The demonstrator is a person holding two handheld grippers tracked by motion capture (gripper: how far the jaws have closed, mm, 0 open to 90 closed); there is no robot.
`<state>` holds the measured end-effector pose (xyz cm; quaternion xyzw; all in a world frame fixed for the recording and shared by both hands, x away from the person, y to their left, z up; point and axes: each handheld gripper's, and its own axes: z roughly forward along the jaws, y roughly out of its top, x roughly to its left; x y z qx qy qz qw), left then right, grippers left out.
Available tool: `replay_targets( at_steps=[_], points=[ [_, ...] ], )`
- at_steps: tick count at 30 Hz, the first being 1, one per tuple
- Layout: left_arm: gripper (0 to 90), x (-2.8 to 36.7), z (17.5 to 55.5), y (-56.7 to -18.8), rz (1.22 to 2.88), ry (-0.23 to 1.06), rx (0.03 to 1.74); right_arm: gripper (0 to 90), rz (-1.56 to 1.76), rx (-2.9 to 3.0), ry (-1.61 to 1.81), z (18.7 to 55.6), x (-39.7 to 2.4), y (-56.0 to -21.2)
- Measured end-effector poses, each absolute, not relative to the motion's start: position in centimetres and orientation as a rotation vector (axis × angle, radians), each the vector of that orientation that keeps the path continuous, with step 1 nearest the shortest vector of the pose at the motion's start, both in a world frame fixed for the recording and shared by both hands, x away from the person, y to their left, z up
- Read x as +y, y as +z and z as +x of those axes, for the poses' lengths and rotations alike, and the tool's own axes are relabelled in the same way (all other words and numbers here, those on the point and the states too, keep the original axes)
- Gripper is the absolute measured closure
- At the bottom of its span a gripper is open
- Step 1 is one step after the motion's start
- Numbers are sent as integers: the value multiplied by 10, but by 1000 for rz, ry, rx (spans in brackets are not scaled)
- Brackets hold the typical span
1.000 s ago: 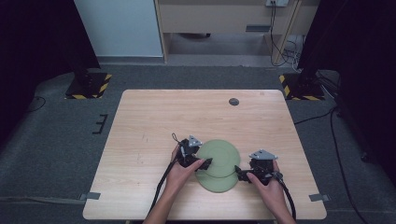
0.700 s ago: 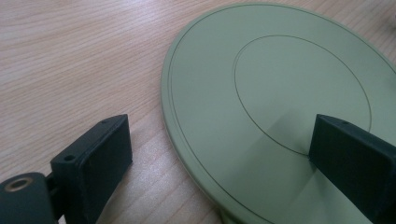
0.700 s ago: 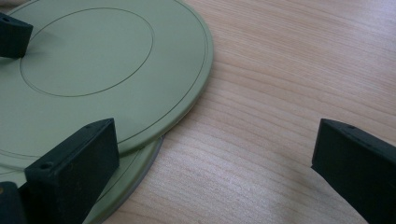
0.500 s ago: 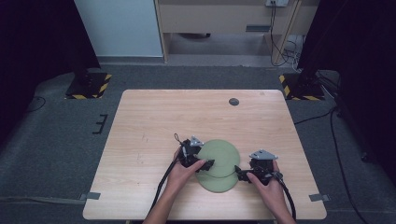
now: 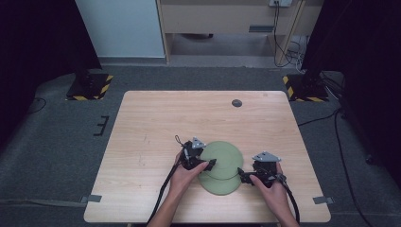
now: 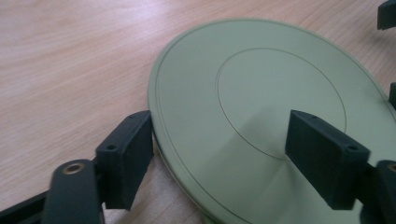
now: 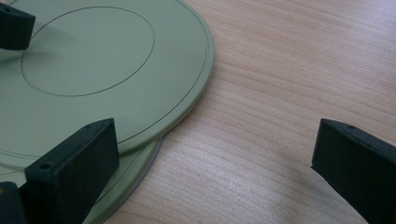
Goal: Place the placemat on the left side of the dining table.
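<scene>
At top plate [image 5: 222, 158] rim: left claw [image 5: 211, 163] narrowing, not gripping; right claw [image 5: 242, 174] wide.

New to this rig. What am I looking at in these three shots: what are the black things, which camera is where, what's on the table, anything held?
No robot arm: a person holds a handheld two-jaw gripper in each hand. The high view looks down on the wooden table, with the left gripper and right gripper at either side of two overlapping green plates, the upper plate partly covering the lower plate. The other two views come from cameras riding on each gripper, looking along its black jaws. The left gripper's jaws straddle the upper plate's rim and have just been closing, not yet clamped. The right gripper is open, one jaw over the plates. A small dark disc lies near the far edge.
</scene>
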<state>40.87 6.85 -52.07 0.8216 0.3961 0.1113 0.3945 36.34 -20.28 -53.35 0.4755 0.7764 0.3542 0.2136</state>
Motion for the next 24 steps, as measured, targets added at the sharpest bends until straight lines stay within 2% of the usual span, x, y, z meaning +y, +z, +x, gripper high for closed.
replay_targets(
  at_steps=[2, 4, 5, 7, 12, 17, 20, 24],
  points=[
    [288, 69, 407, -518, 2065, 295, 1004, 9, 1319, 2156, 983, 364, -203, -534],
    [354, 71, 406, -514, 2035, 304, 1001, 9, 1318, 2157, 983, 364, -203, -533],
    [354, 72, 405, -512, 2022, 313, 997, 9, 1319, 2158, 983, 364, -203, -534],
    [429, 74, 403, -507, 1967, 306, 992, 9, 1318, 2156, 982, 363, -203, -533],
    [502, 73, 400, -503, 1939, 307, 977, 9, 1319, 2156, 983, 364, -203, -534],
    [638, 72, 397, -502, 1900, 274, 958, 9, 1319, 2155, 981, 363, -203, -534],
    [659, 70, 397, -504, 1925, 252, 950, 9, 1319, 2156, 982, 363, -203, -534],
    [688, 64, 393, -508, 1967, 343, 949, 9, 1317, 2156, 982, 363, -203, -533]
  ],
)
